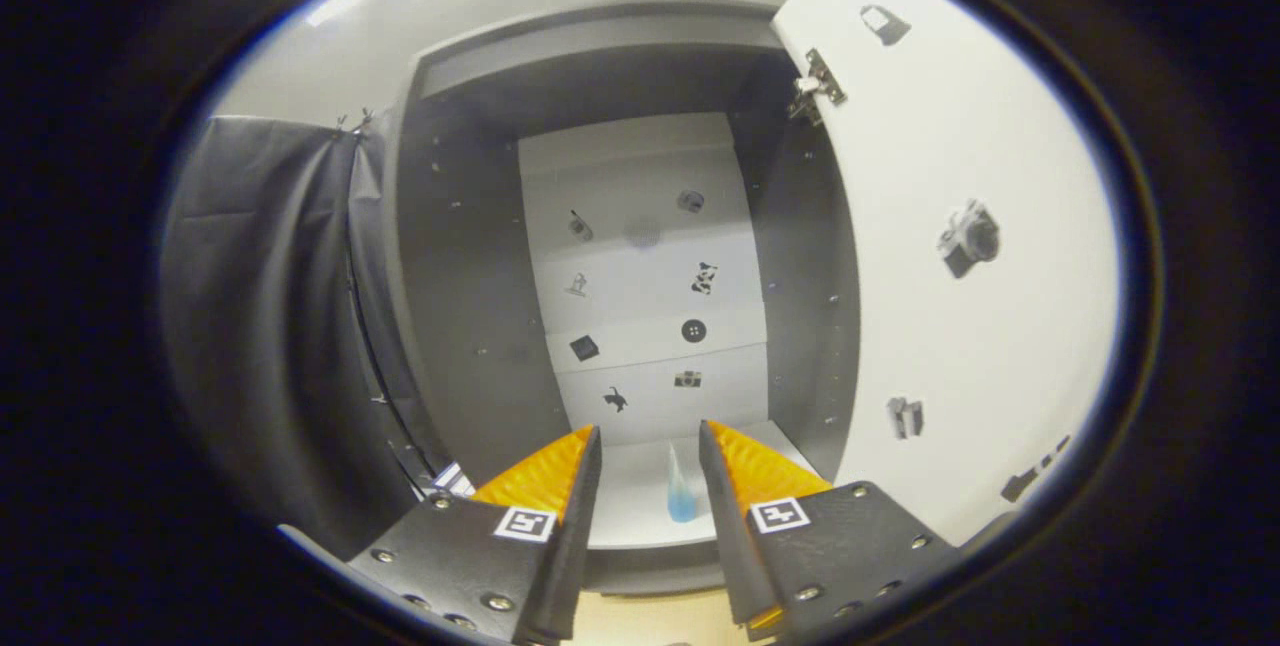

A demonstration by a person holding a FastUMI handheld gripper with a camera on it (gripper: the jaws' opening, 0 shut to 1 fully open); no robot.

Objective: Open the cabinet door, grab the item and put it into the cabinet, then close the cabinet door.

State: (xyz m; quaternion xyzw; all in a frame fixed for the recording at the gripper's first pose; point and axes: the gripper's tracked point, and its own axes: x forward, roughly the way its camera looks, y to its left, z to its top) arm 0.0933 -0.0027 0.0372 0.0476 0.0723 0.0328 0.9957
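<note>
On the left hangs the dark cloth (260,326) of the booth wall, just beside the cabinet (470,326). The cabinet stands open: its dark left wall, then a pale back panel (640,276) with small pictures on it, then the dark right wall. The door (960,226) is swung wide to the right, with its pale inner face turned toward the camera and a metal hinge (815,86) near its top corner.

The item, a small clear bottle (682,486) with blue liquid low in it, stands upright on the shelf (630,496) inside the cabinet, near the front edge and rather toward the right side of it. It appears in the gap between the two fingers, but beyond their tips (neither finger touches it, as far as I can see).

The gripper (650,441) is released: its fingers are spread apart and hold nothing, pointing into the cabinet just above the front edge of the shelf.

In my judgement the task is mostly done. The door is open and the bottle is already inside. What is left is to pull the gripper out and to close the door, which is not yet begun.
</note>
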